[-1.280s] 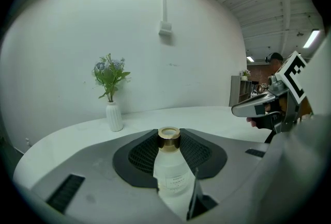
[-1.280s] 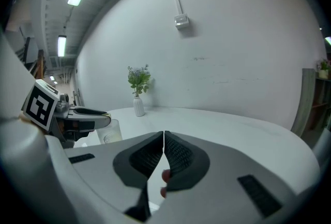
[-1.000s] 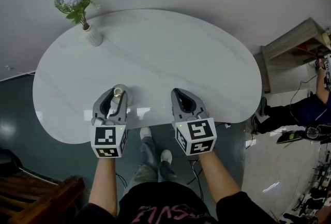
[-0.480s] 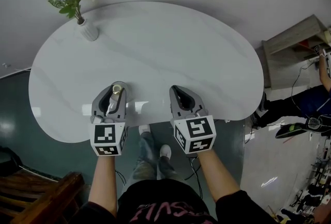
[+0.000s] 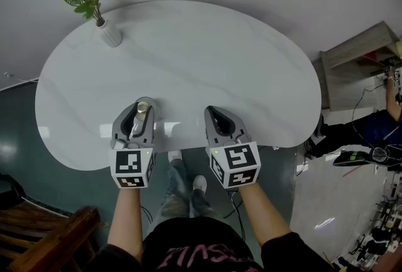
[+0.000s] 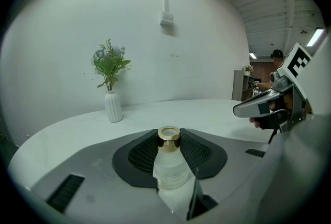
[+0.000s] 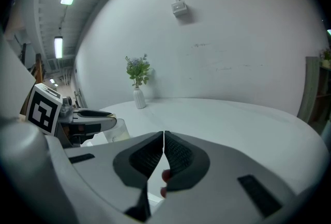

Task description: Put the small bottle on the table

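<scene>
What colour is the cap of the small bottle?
The cap of the bottle is gold; the left gripper view shows it best.

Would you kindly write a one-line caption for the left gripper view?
Left tool shut on the small gold-capped bottle at the white table's near side, flower vase beyond.

The bottle [image 6: 169, 166] is standing upright, a small clear glass one with a gold collar and a faint label. The left gripper [image 5: 143, 107] is clamping its sides between the fingers [image 6: 139, 155], over the tabletop's [image 5: 188, 57] near edge.
</scene>
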Motion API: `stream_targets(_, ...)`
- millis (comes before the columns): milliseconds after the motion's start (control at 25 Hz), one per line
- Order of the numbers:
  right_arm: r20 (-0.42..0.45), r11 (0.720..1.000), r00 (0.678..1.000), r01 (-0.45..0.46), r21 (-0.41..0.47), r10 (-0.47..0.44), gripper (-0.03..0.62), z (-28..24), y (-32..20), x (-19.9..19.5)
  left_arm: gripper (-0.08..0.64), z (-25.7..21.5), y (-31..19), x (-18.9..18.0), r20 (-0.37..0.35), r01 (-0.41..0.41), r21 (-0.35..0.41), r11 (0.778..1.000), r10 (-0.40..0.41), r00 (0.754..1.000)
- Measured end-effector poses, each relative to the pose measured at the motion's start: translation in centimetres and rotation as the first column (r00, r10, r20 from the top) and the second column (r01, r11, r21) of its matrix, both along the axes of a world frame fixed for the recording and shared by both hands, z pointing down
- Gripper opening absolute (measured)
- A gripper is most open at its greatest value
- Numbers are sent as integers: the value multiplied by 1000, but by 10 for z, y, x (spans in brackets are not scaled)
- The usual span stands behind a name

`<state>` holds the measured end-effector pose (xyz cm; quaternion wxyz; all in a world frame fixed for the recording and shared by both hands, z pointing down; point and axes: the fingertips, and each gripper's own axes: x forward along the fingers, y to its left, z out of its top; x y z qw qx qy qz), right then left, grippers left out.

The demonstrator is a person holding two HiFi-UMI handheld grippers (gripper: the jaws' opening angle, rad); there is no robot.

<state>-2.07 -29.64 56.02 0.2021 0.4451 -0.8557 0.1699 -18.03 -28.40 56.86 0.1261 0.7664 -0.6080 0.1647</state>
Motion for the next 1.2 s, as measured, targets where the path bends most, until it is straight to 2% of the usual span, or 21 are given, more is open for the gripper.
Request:
stream_targets(800,9,1000,1000,-19,-1,19,68,-6,4,10,132,0,2,1,46,7,-10,1000,-6,999)
stream_targets(1200,10,1000,1000,-5,18,5,69,-13,14,6,132,-18,8,-4,22,23,39,999,-24,999)
